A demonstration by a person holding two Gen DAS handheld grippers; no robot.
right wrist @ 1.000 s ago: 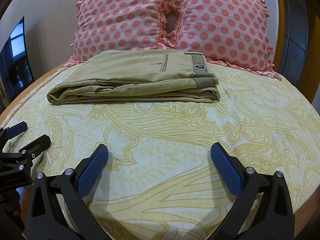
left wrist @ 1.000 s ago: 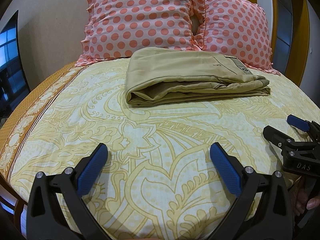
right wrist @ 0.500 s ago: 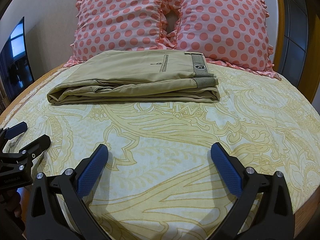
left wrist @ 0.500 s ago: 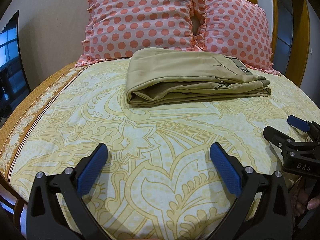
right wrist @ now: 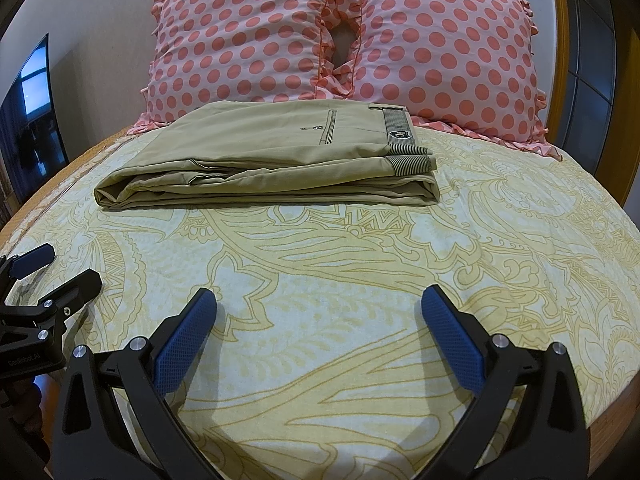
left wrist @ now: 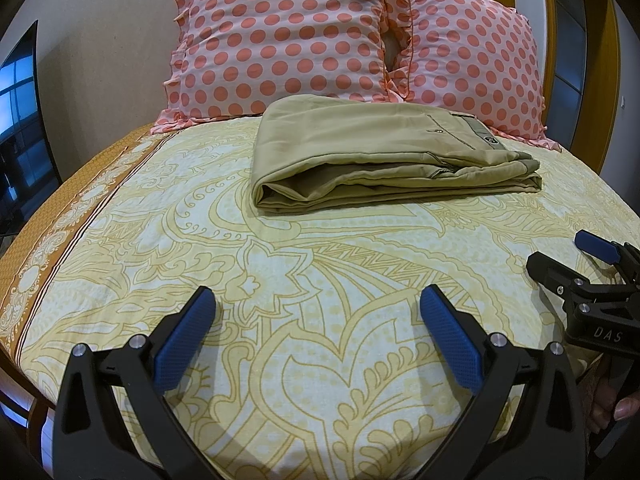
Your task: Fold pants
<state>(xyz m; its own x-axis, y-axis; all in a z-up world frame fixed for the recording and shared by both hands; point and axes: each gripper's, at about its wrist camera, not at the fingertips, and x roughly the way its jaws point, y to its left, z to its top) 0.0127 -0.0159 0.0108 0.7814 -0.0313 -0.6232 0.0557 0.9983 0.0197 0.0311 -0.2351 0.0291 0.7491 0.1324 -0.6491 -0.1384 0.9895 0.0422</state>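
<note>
Khaki pants point(left wrist: 384, 156) lie folded into a flat rectangle on the bed, in front of the pillows; they also show in the right wrist view point(right wrist: 272, 160), waistband to the right. My left gripper point(left wrist: 316, 308) is open and empty, low over the near part of the bed, well short of the pants. My right gripper point(right wrist: 320, 308) is open and empty at the same distance. Each gripper shows in the other's view: the right gripper point(left wrist: 568, 252) at the right edge, the left gripper point(right wrist: 60, 264) at the left edge.
The bed has a yellow patterned sheet point(left wrist: 320, 264) with an orange border at the left. Two pink polka-dot pillows point(right wrist: 240, 36) point(right wrist: 444, 44) lean behind the pants. A dark screen point(left wrist: 20, 120) stands at the left; a wooden frame point(right wrist: 560, 40) at the right.
</note>
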